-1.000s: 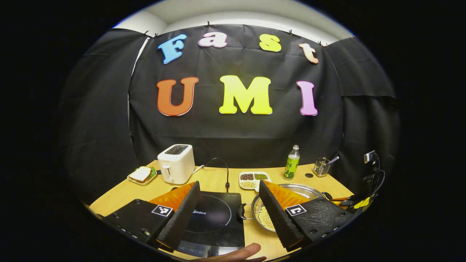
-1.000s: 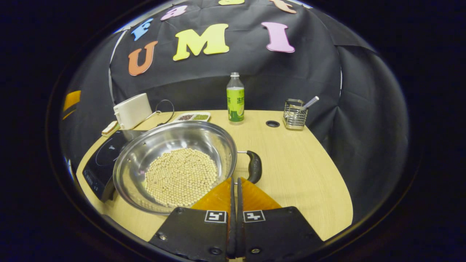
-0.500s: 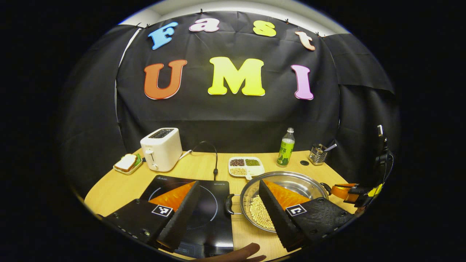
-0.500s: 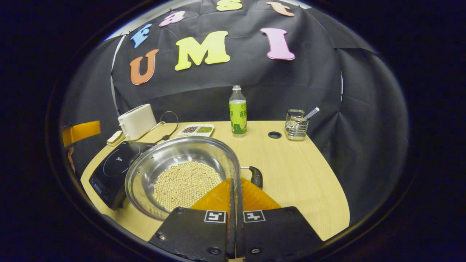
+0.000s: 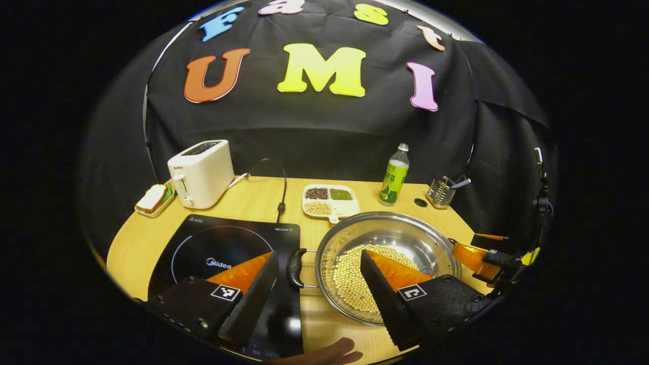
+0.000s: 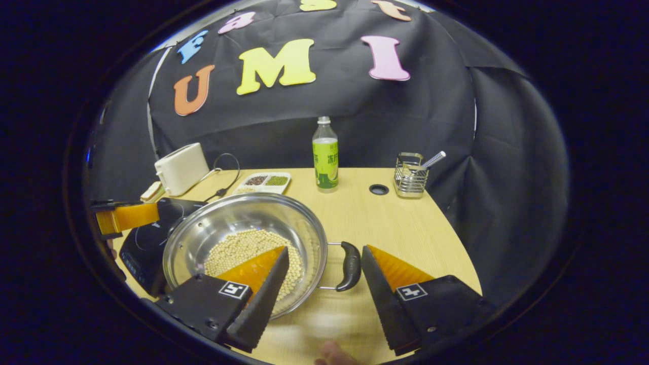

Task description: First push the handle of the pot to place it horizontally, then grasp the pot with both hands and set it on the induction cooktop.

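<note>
silver pot [image 5: 405,238], black cooktop [image 5: 203,243], white toaster [image 5: 200,172]

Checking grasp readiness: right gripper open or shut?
Open. In the right gripper view the right gripper has its fingers spread wide, straddling the pot side handle, touching nothing.

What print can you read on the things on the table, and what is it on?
"Midea": on the induction cooktop, on its glass.
Small print at its far corners: too small to read.
Mark on the toaster: blurred.
Print on the bottle: too small.
</note>
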